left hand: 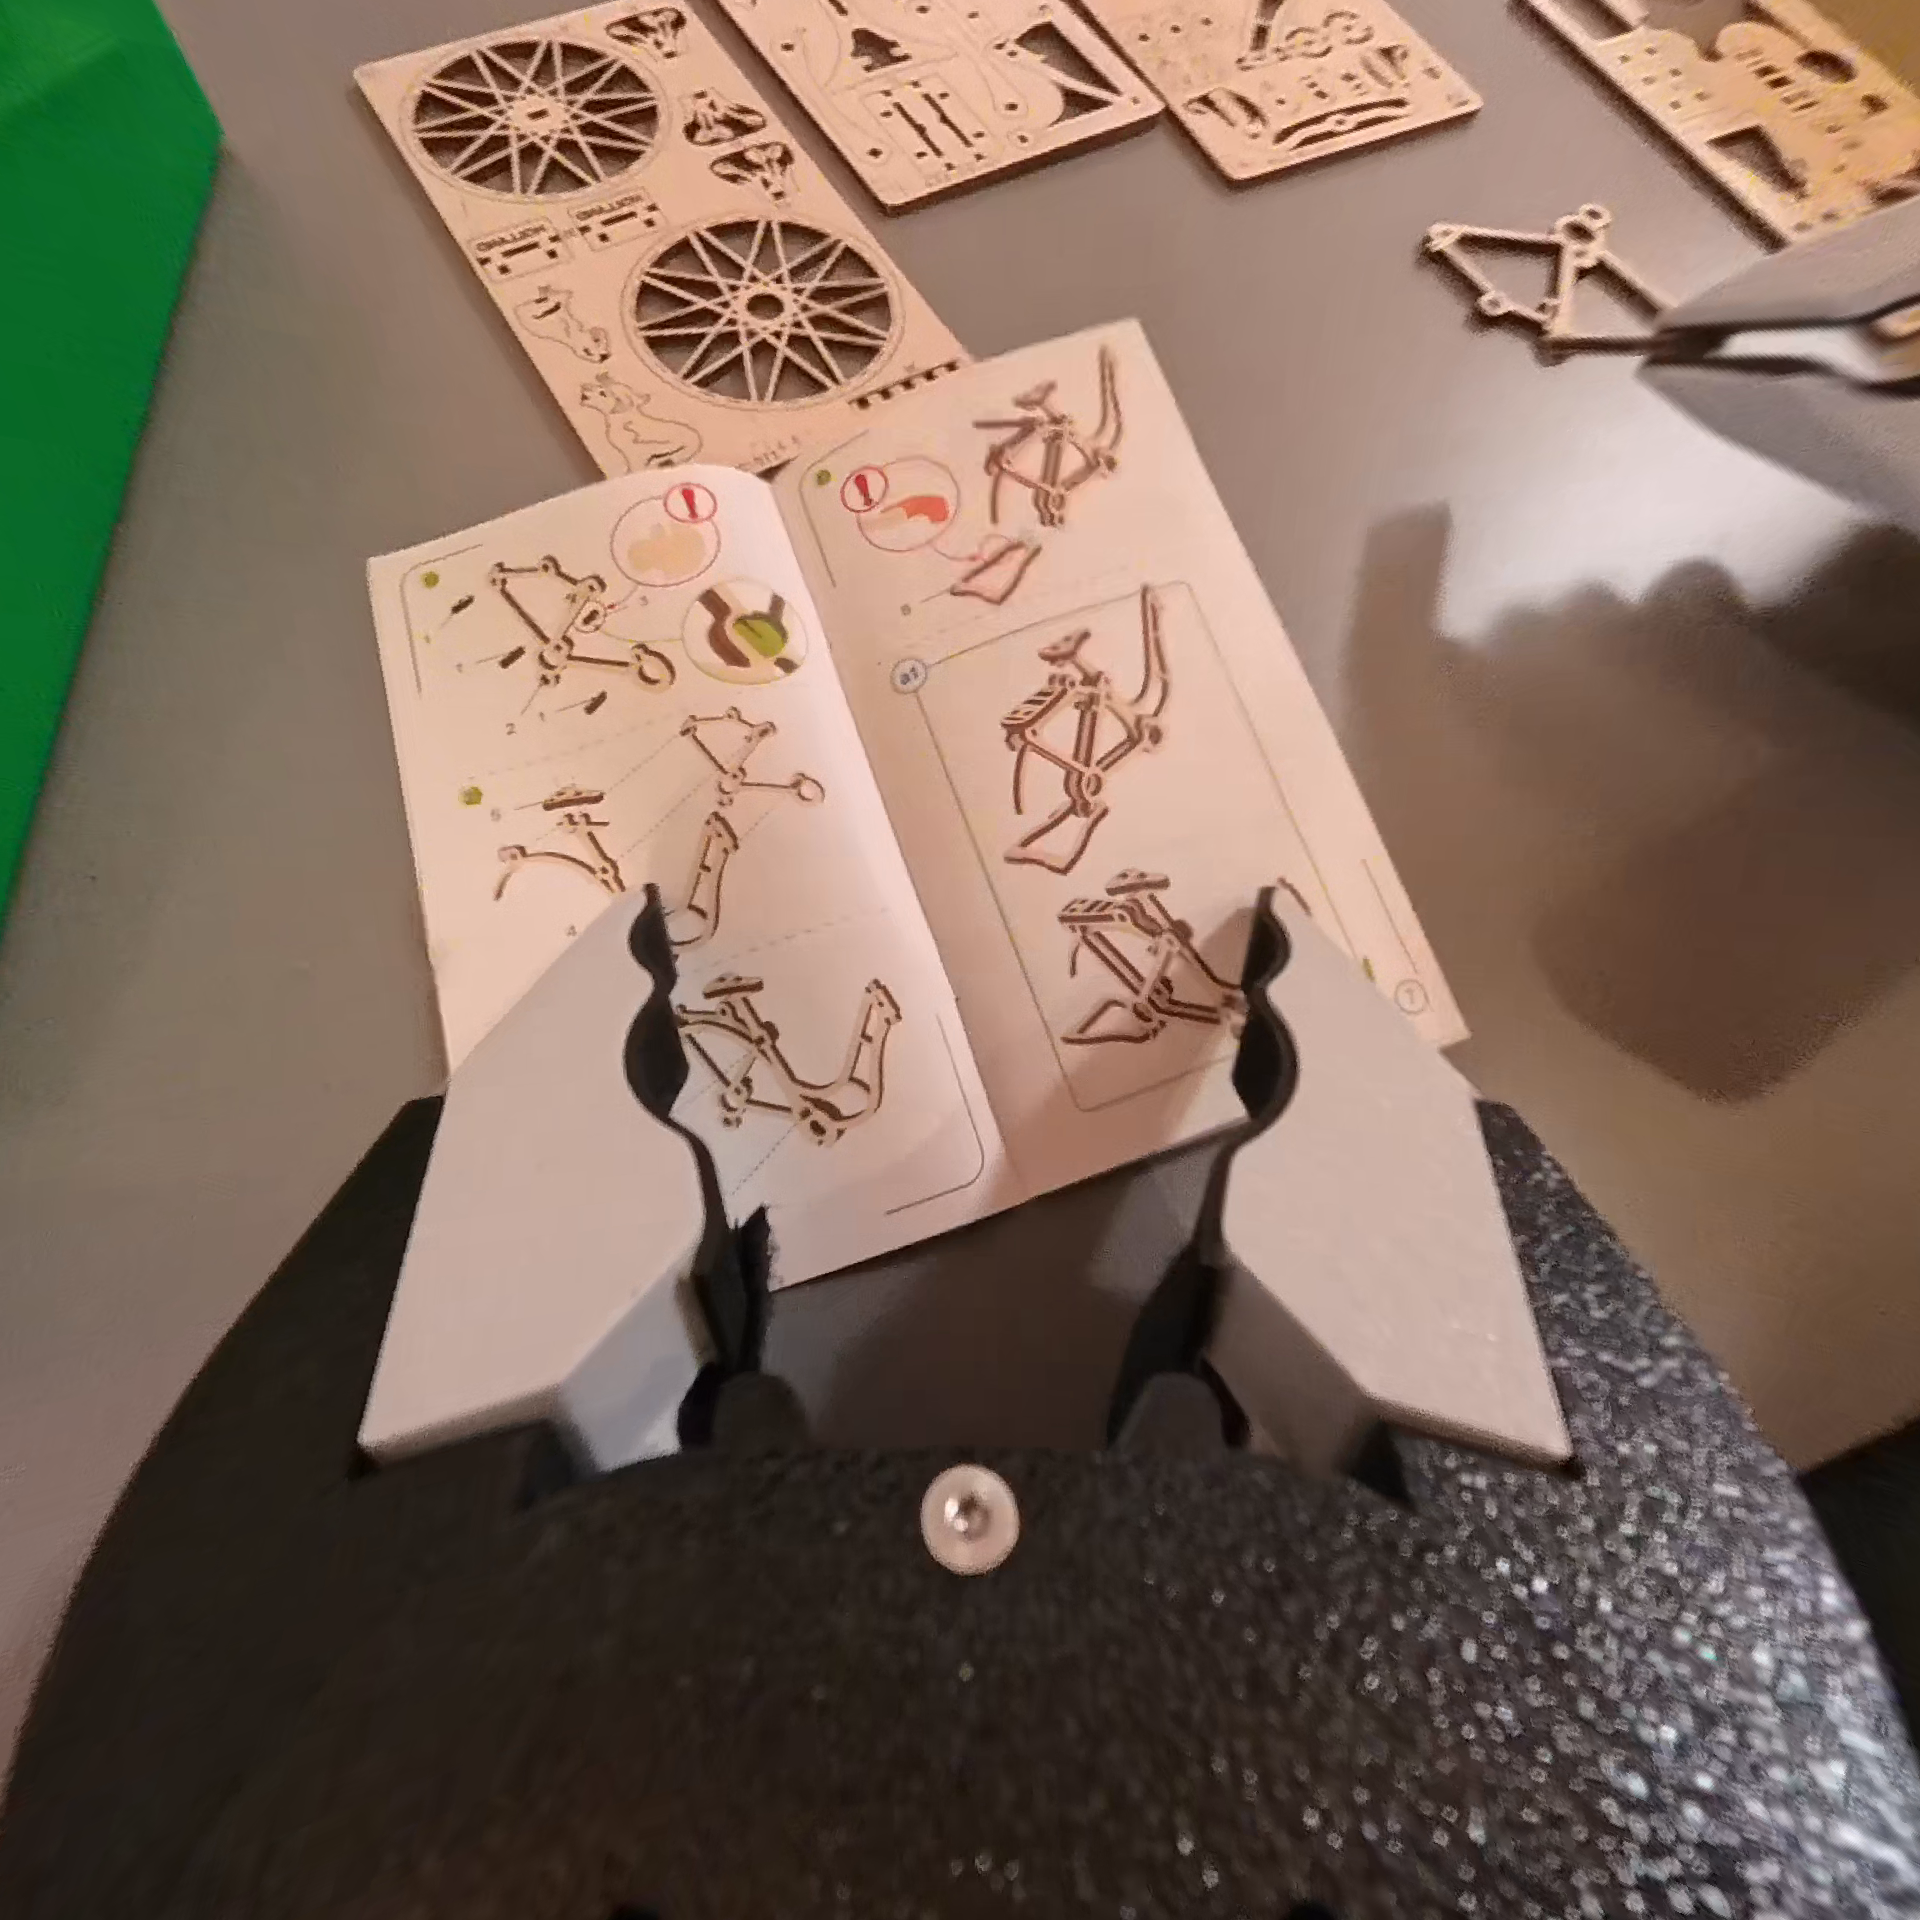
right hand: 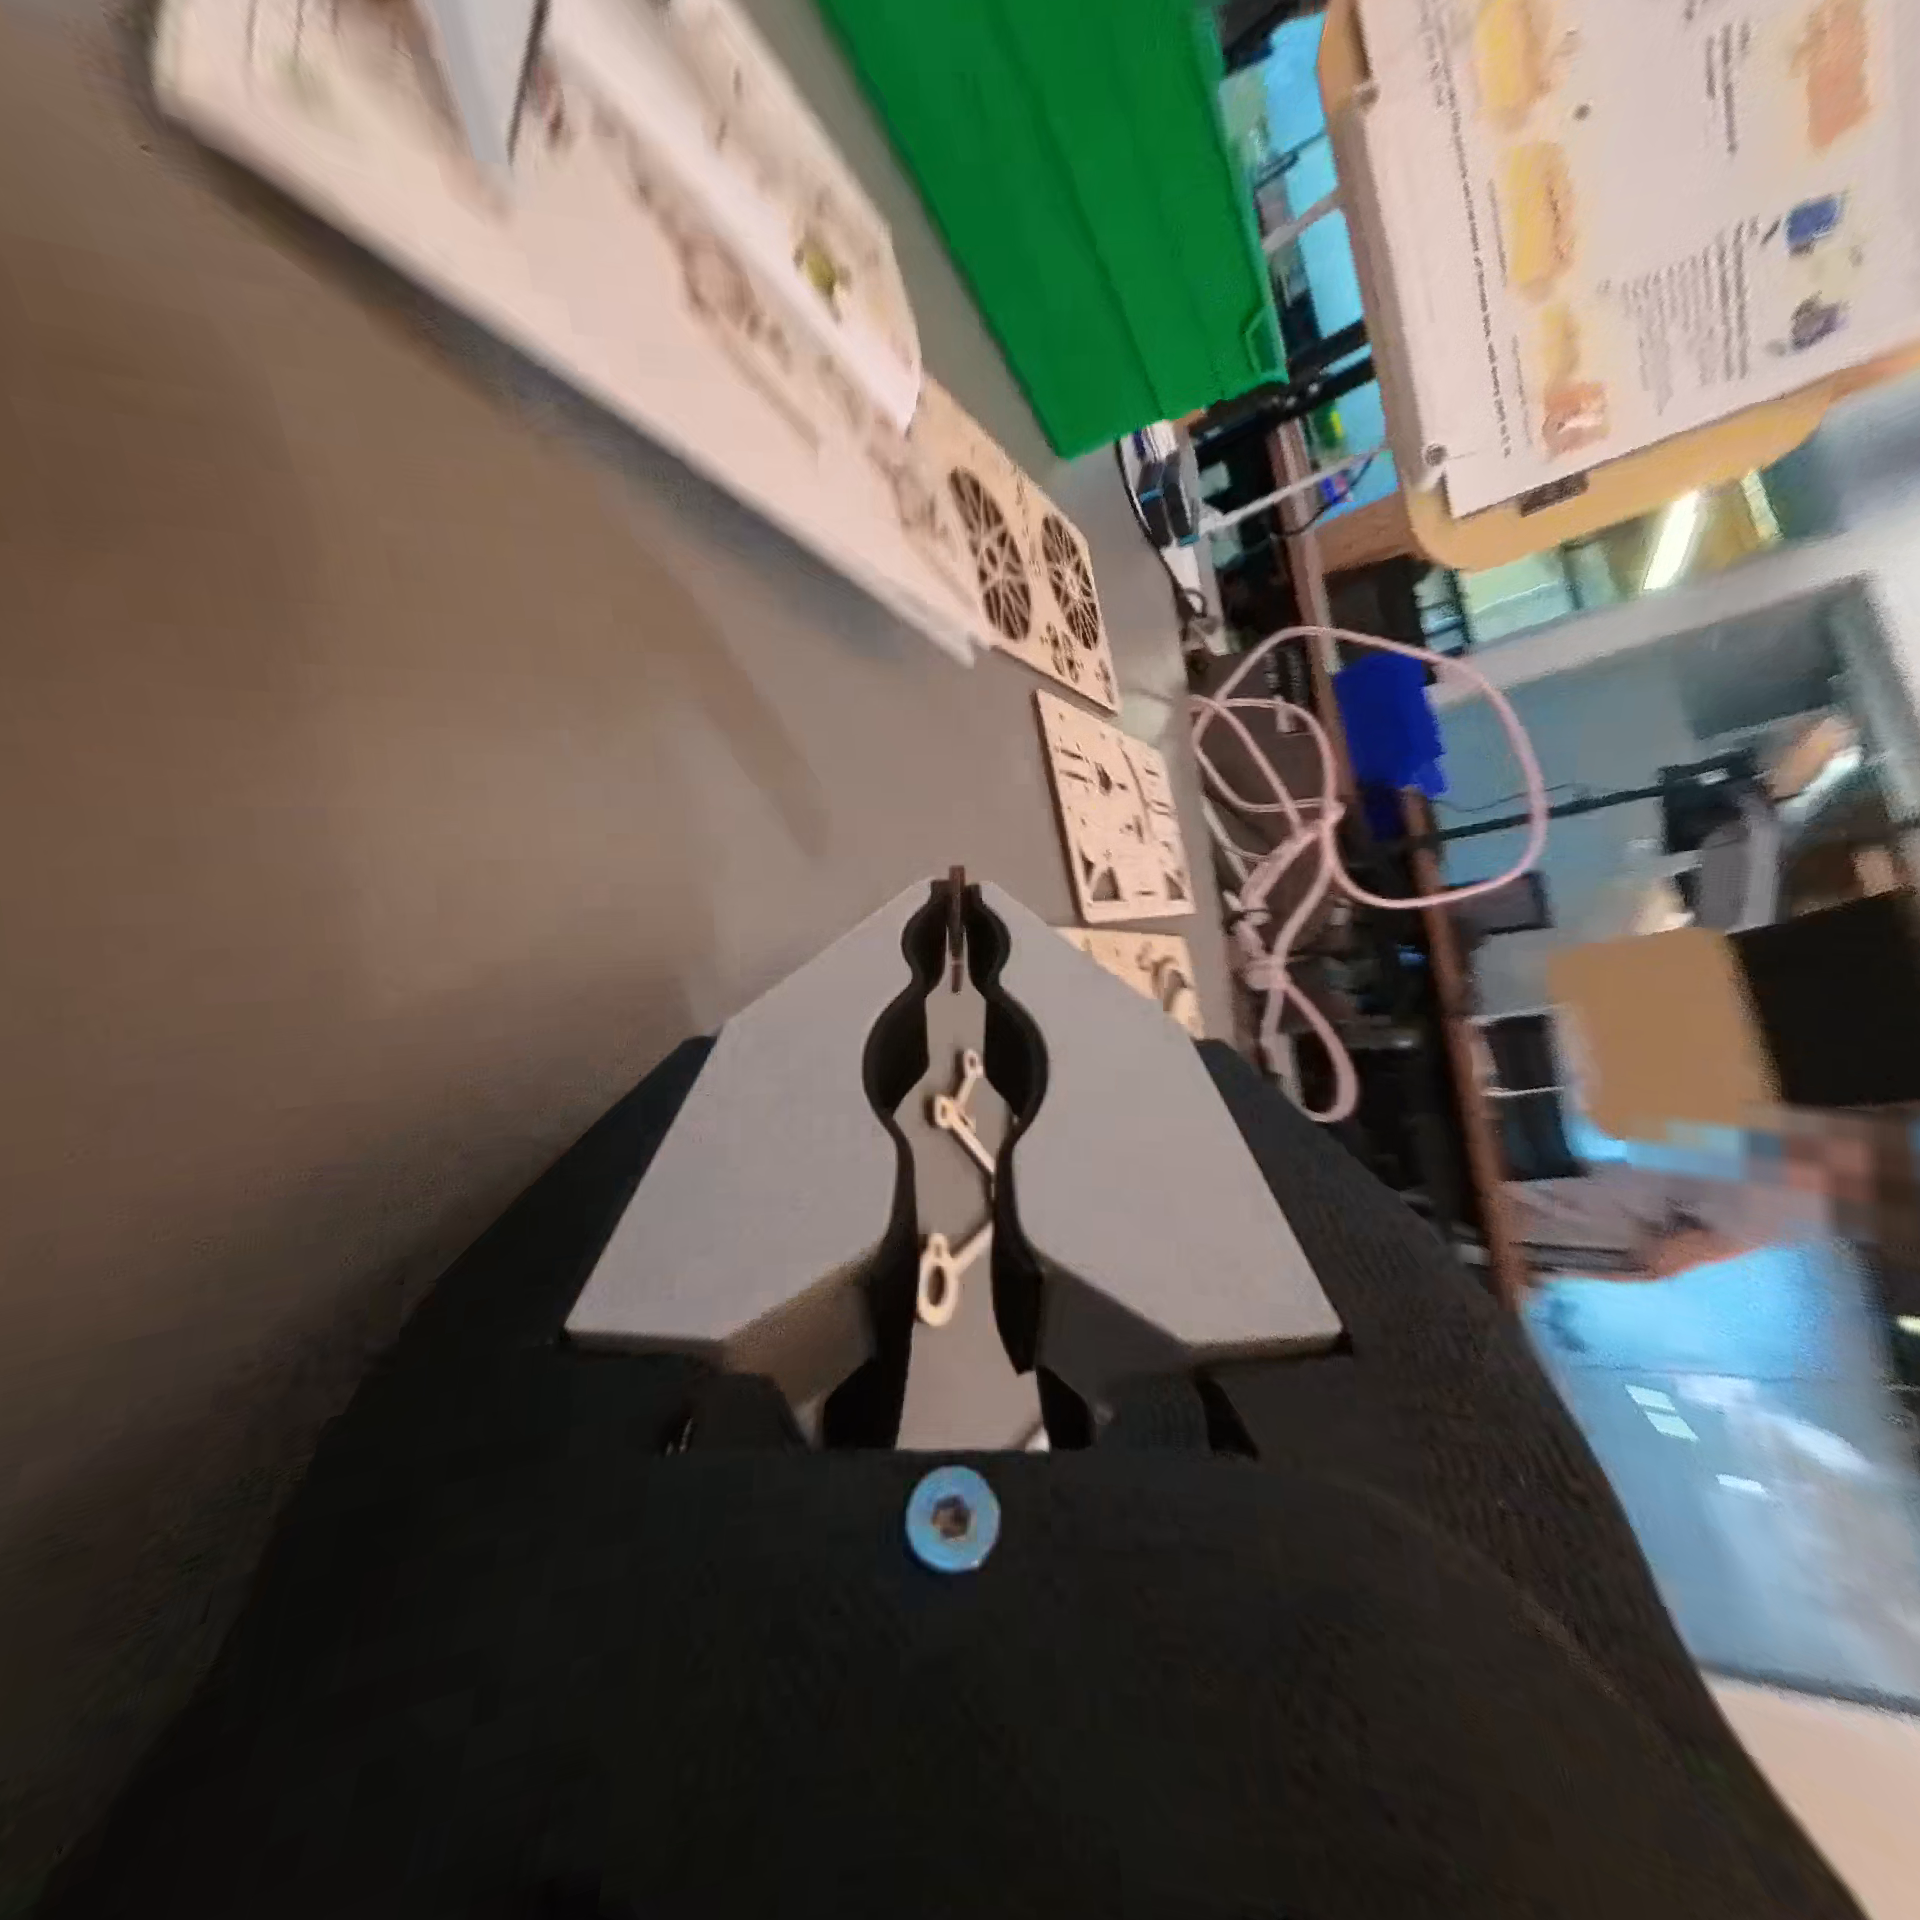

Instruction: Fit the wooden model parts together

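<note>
My left gripper [left hand: 960, 904] is open and empty, hovering over an open instruction booklet [left hand: 894, 790] on the grey table [left hand: 1195, 270]. My right gripper [right hand: 954, 888] is shut on a thin wooden frame part [right hand: 961, 1107], seen edge-on between the fingertips. In the left wrist view the right gripper [left hand: 1662, 348] enters from the upper right and pinches one corner of this triangular frame part [left hand: 1527, 275], low over the table. A wooden sheet with two spoked wheels [left hand: 665, 281] lies behind the booklet.
Three more laser-cut wooden sheets [left hand: 935, 94], [left hand: 1309, 94], [left hand: 1745, 114] line the far side of the table. A green box [left hand: 73, 416] stands at the left. The right wrist view is rolled sideways and blurred; cables [right hand: 1299, 831] hang beyond the table's edge.
</note>
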`<state>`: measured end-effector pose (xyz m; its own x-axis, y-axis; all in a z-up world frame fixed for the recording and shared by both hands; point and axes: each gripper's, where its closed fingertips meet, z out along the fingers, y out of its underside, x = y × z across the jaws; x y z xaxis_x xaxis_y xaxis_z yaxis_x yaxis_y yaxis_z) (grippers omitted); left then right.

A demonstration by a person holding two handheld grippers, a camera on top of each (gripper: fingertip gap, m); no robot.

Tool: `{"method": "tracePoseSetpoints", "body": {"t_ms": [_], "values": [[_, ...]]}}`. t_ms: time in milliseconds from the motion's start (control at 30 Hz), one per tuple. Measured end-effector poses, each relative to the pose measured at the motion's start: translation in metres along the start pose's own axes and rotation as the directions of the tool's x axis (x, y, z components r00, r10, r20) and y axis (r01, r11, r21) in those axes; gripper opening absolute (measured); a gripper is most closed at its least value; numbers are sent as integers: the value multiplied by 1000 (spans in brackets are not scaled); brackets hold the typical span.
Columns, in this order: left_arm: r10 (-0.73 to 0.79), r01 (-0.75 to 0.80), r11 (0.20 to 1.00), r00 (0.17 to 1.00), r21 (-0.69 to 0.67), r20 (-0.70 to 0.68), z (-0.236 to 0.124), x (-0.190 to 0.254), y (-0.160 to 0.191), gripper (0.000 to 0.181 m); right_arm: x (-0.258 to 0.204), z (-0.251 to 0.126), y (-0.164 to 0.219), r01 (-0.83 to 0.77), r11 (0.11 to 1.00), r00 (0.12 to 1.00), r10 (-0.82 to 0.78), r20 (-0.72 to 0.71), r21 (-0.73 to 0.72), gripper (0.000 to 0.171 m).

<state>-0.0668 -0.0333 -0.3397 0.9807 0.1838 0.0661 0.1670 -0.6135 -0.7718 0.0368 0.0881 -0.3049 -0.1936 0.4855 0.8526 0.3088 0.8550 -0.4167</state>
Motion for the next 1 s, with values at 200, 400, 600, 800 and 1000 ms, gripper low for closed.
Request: {"method": "tracePoseSetpoints", "body": {"t_ms": [200, 400, 600, 800, 1000], "values": [[-52, 74, 996, 950, 59, -308, -14, 26, -12, 112, -13, 5, 4, 399, 910, 915, -404, -22, -111, 3], [9, 38, 991, 937, 126, -350, -32, 13, -32, 109, -20, -7, -8, 259, 962, 959, -245, 140, -92, 47], [35, -8, 997, 932, 77, -361, -19, 1, -28, 108, 24, -27, -16, -93, 977, 996, 91, -16, -192, 52], [44, -5, 983, 976, 182, -213, -31, -36, -36, 124, -7, -11, -81, -918, 357, 324, 927, 190, -174, 61], [35, -16, 997, 956, 70, -292, -22, -25, -26, 127, -43, 10, -87, -943, 219, 196, 974, 113, -251, 68]]}}
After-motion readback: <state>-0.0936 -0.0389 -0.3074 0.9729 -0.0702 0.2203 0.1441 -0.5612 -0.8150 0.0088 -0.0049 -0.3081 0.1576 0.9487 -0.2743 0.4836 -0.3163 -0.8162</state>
